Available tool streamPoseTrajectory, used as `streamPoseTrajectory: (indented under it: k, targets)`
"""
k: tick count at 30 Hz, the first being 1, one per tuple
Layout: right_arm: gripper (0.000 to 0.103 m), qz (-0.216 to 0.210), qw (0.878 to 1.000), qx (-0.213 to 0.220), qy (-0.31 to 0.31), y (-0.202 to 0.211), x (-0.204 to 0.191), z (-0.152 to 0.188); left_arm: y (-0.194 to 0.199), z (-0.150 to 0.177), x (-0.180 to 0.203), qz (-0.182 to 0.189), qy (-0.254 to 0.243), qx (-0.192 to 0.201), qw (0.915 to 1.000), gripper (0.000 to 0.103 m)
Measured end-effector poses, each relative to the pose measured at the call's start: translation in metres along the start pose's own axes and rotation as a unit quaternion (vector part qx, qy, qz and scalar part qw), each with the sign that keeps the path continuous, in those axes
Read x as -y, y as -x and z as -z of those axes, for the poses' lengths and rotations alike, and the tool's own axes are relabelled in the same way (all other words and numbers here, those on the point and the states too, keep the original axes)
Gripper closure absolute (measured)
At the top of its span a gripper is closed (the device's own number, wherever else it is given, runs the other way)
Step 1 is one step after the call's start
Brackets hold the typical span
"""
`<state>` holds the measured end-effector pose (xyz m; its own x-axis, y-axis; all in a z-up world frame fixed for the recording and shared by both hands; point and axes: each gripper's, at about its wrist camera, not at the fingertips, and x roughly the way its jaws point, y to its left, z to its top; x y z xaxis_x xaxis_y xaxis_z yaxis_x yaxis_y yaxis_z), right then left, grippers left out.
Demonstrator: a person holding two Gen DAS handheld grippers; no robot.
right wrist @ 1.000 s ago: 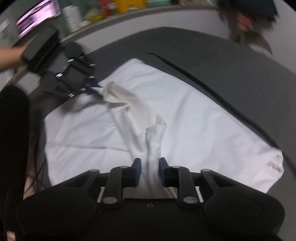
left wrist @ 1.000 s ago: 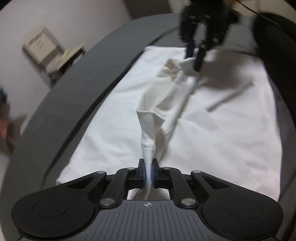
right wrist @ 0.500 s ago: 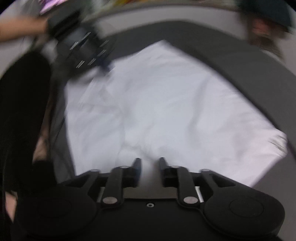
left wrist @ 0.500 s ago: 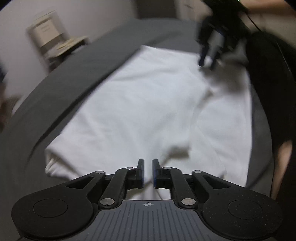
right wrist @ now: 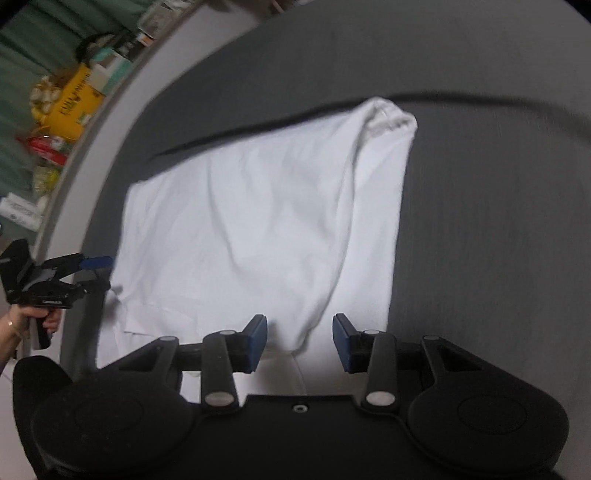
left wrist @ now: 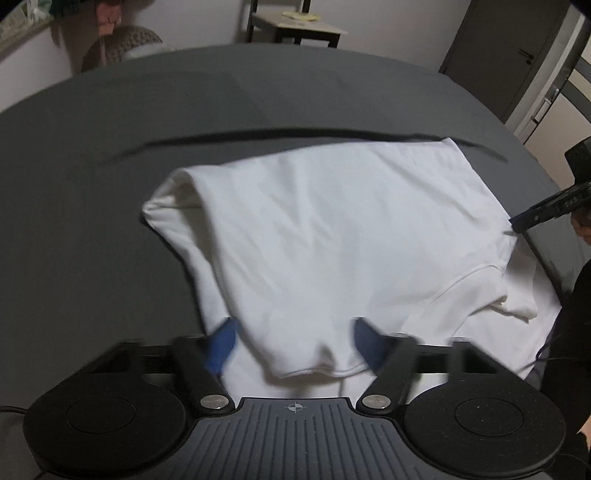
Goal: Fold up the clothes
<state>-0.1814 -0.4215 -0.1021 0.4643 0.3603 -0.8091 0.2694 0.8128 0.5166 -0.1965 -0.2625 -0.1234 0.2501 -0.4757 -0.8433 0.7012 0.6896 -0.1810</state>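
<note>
A white garment (left wrist: 332, 229) lies spread on the dark grey bed cover (left wrist: 92, 184), with one layer folded over another and a seam showing at the right. My left gripper (left wrist: 293, 343) is open, its blue pads either side of the garment's near hem without pinching it. The right gripper (left wrist: 535, 218) shows at the cloth's right edge. In the right wrist view the garment (right wrist: 258, 221) reaches a bunched far corner. My right gripper (right wrist: 298, 343) stands open at its near edge. A hand holds the left gripper (right wrist: 92, 273), which is open beside the cloth's left edge.
A dark crease in the bed cover (right wrist: 498, 221) runs along the garment's far edge. A small side table (left wrist: 295, 26), a knitted pouf (left wrist: 125, 48) and a door (left wrist: 509, 55) stand beyond the bed. Cluttered shelves (right wrist: 66, 103) line the wall. The person's dark clothing (left wrist: 576, 332) is at the right.
One second ago both grippers were shut on the lifted, twisted cloth. They have let go and opened wide, the garment now lies flat, and both views have swung round.
</note>
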Motion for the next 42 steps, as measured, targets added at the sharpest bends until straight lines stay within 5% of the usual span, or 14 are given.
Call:
streamPoseTrajectory:
  k: [2, 3, 4, 6, 13, 16, 18, 21, 22, 24, 26, 32, 38, 42]
  targets:
    - [0.072, 0.007, 1.000, -0.003, 0.000, -0.003, 0.000, 0.001, -0.010, 0.001, 0.003, -0.012, 0.000, -0.015, 0.9998, 0.062]
    - [0.089, 0.010, 1.000, -0.002, 0.001, -0.002, 0.001, 0.001, -0.015, 0.001, 0.005, -0.019, -0.004, -0.020, 0.9996, 0.066]
    - [0.094, 0.012, 1.000, -0.002, 0.002, -0.002, 0.001, 0.002, -0.015, 0.001, 0.006, -0.021, -0.005, -0.020, 0.9996, 0.068]
    - [0.097, 0.017, 1.000, -0.002, 0.004, -0.002, 0.002, 0.003, -0.017, 0.001, 0.006, -0.023, -0.007, -0.018, 0.9995, 0.078]
    - [0.099, 0.032, 0.999, 0.001, 0.011, -0.001, 0.006, 0.006, -0.012, 0.013, -0.001, -0.020, -0.002, -0.031, 0.9993, 0.080]
    - [0.084, 0.025, 1.000, 0.006, 0.006, 0.003, 0.003, 0.002, -0.009, 0.012, -0.005, -0.010, 0.007, -0.027, 0.9996, 0.076]
    - [0.056, 0.025, 1.000, 0.013, 0.009, 0.007, 0.001, 0.000, -0.001, 0.008, -0.013, 0.006, 0.025, -0.007, 0.9997, 0.071]
    - [0.044, 0.066, 0.994, 0.058, 0.060, 0.023, -0.009, -0.009, 0.011, 0.001, -0.028, 0.017, 0.052, 0.028, 0.9981, 0.065]
    - [0.044, 0.075, 0.993, 0.068, 0.068, 0.025, -0.009, -0.016, 0.015, -0.003, -0.033, 0.010, 0.061, 0.043, 0.9971, 0.055]
    - [0.044, 0.090, 0.989, 0.086, 0.079, 0.030, -0.007, -0.029, 0.018, -0.012, -0.041, -0.015, 0.079, 0.069, 0.9944, 0.013]
    - [0.043, 0.085, 0.989, 0.096, 0.075, 0.029, -0.001, -0.046, 0.016, -0.024, -0.051, -0.033, 0.092, 0.090, 0.9911, 0.012]
    - [0.042, 0.075, 0.992, 0.097, 0.035, 0.011, 0.025, -0.088, -0.016, -0.056, -0.096, -0.046, 0.219, 0.073, 0.9720, 0.012]
    - [0.035, 0.040, 0.995, 0.090, 0.009, -0.002, 0.050, -0.097, -0.045, -0.069, -0.104, -0.060, 0.208, 0.059, 0.9746, 0.012]
    - [0.031, 0.007, 0.995, 0.102, 0.010, -0.005, 0.060, -0.098, -0.058, -0.074, -0.099, -0.036, 0.198, 0.065, 0.9773, 0.013]
